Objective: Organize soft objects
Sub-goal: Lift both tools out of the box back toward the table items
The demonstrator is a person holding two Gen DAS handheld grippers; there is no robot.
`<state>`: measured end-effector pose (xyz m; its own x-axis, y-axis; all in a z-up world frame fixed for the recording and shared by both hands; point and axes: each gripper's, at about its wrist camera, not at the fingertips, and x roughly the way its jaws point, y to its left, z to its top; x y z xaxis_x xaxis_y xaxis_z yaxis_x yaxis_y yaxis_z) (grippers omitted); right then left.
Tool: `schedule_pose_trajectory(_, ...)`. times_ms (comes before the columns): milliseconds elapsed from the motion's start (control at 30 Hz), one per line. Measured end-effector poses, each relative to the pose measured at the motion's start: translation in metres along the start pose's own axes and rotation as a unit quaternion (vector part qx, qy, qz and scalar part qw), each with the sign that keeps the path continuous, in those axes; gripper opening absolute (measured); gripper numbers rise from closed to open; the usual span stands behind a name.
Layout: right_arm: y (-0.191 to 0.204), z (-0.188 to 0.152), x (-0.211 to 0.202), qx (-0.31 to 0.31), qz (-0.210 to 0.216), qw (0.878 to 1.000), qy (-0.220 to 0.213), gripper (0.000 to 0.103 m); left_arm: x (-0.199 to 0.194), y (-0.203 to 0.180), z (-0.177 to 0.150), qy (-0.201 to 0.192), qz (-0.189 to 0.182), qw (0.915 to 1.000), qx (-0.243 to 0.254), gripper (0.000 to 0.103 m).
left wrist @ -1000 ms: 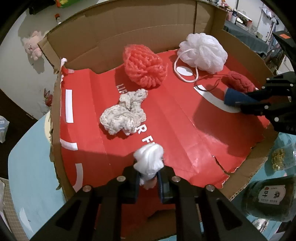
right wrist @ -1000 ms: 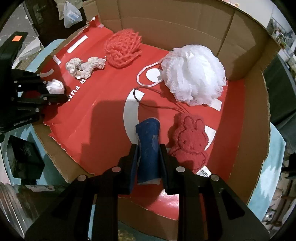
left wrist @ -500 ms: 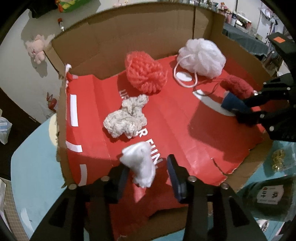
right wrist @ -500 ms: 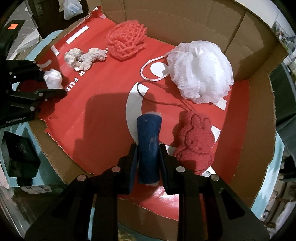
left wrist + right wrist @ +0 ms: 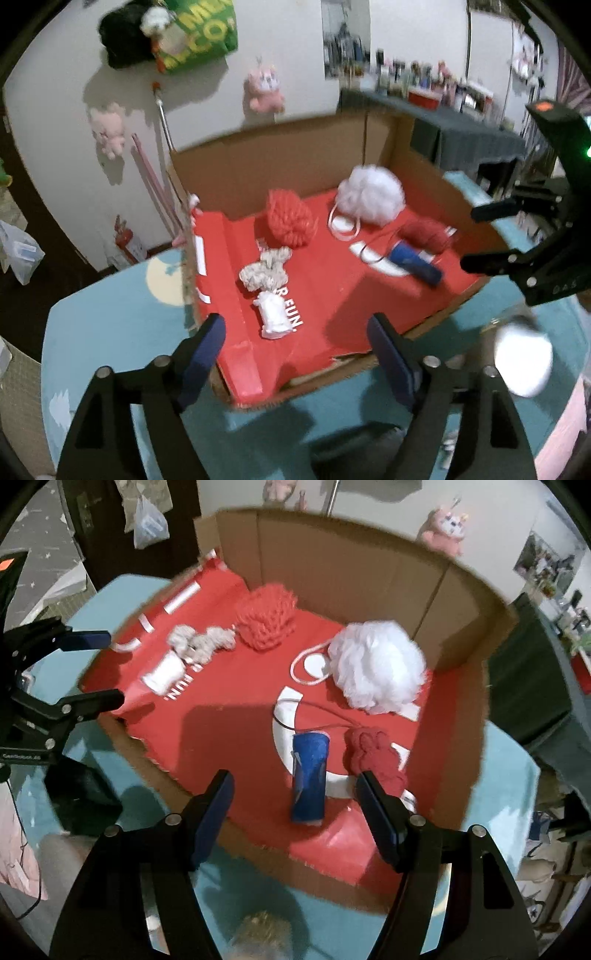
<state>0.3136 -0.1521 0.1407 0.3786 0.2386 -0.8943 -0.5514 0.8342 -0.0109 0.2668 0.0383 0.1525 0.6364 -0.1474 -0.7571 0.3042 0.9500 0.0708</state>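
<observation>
Both grippers have let go and lifted back—the left gripper (image 5: 295, 343) opening above the white roll (image 5: 272, 318), the right gripper (image 5: 295, 805) opening over the blue roll (image 5: 309, 775)—so six soft items lie in the cardboard box (image 5: 351, 565), nothing visibly left outside.

The left gripper (image 5: 295, 343) hangs over the near edge of a cardboard box with a red printed floor (image 5: 332, 291), its 2 blue-padded jaws opening with nothing gripped. A small white cloth bundle (image 5: 273, 315) lies just inside that edge, touching a grey-white knitted piece (image 5: 264, 271). A coral crocheted ball (image 5: 290, 218) and white mesh bath pouf (image 5: 371, 194) sit by the back wall. A rolled blue cloth (image 5: 415, 260) and red knitted toy (image 5: 424, 230) lie by the right edge, near the right gripper (image 5: 471, 236).
</observation>
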Motion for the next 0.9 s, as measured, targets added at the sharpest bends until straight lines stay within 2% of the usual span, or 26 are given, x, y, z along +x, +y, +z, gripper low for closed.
schedule_pose_trajectory(133,0.011,-0.014,-0.043,0.005,-0.011,0.999,-0.040,0.074,-0.049,-0.013,-0.010,-0.058,0.004,0.9983,-0.009,0.093)
schedule_pose_trajectory(300,0.035,-0.050,-0.106,0.012,-0.021,0.994,-0.107,0.078,-0.106,-0.030,-0.033,-0.121,0.005,0.9925,-0.015,0.101)
schedule_pose_trajectory(367,0.045,-0.064,-0.126,0.017,-0.022,0.991,-0.131,0.086,-0.126,-0.040,-0.045,-0.145,0.005,0.9892,-0.017,0.103)
schedule_pose_trajectory(467,0.066,-0.088,-0.153,0.008,-0.042,0.985,-0.170,0.088,-0.146,-0.051,-0.065,-0.168,-0.001,0.9856,-0.021,0.103)
schedule_pose_trajectory(667,0.105,-0.143,-0.175,0.003,-0.092,0.969,-0.229,0.092,-0.154,-0.077,-0.107,-0.197,0.012,0.9799,-0.024,0.103)
schedule_pose_trajectory(900,0.126,-0.194,-0.159,0.031,-0.111,0.960,-0.254,0.092,-0.130,-0.097,-0.153,-0.189,0.012,0.9803,-0.055,0.103)
